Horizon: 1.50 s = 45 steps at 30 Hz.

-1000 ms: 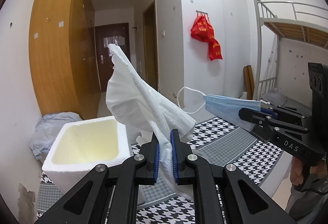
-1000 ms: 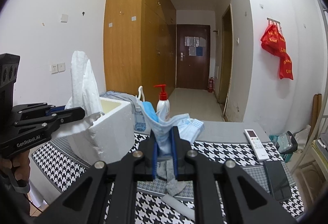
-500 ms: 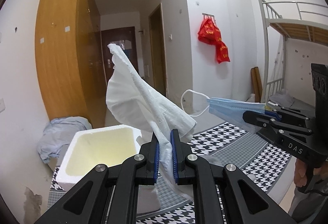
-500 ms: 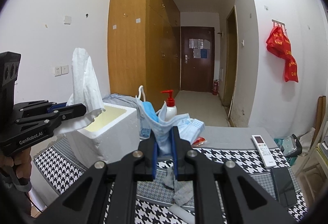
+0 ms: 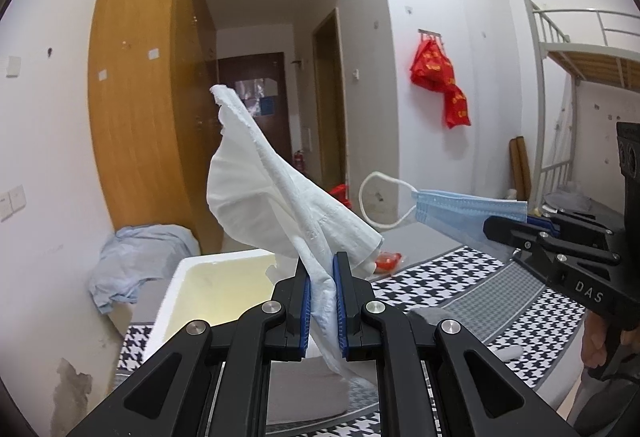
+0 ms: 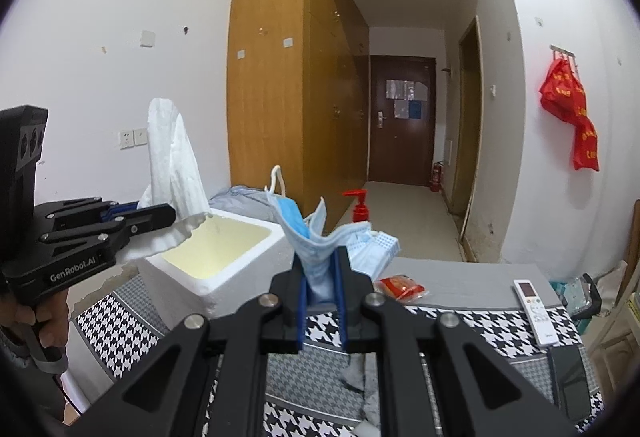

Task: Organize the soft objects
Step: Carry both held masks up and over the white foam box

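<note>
My left gripper (image 5: 321,269) is shut on a white tissue (image 5: 264,193) that stands up from the pads, held just above the near edge of a white foam box (image 5: 176,301). From the right wrist view the same left gripper (image 6: 168,214) and tissue (image 6: 172,165) hang over the box (image 6: 224,277). A blue face mask (image 6: 308,233) is pinched in my right gripper (image 6: 322,265), which is shut on it. The left wrist view shows that right gripper (image 5: 490,227) at the right with the mask (image 5: 460,213) sticking out, its ear loop hanging free.
A houndstooth-patterned table (image 6: 120,325) carries a red pump bottle (image 6: 360,205), a red packet (image 6: 400,287), a remote (image 6: 532,309), a dark phone (image 6: 568,385) and grey cloth pieces (image 6: 360,373). A blue garment (image 5: 136,261) lies behind the box. A bunk bed (image 5: 568,77) stands at right.
Both grippers drifted sideways together, still holding the tissue and the mask; the foam box has slid rightward in both views and now sits under the left gripper.
</note>
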{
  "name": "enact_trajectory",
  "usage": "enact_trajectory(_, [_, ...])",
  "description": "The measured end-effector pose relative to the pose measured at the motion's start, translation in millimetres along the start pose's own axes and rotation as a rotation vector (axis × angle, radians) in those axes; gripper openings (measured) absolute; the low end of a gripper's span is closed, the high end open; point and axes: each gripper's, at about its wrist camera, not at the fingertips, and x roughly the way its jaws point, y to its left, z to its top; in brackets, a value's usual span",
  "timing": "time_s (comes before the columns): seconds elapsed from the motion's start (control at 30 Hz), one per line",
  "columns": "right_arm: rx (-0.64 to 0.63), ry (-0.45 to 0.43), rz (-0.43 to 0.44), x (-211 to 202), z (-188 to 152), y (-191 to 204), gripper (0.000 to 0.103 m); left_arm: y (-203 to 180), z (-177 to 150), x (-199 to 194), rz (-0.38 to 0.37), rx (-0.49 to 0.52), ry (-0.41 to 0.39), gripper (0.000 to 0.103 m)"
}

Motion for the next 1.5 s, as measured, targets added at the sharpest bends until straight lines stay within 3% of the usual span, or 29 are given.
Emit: enact_trajectory(1.5, [-0.111,0.097,0.216,71,21,86,0.015,88,-24,-35,0.258,-0.116,-0.004,0.011])
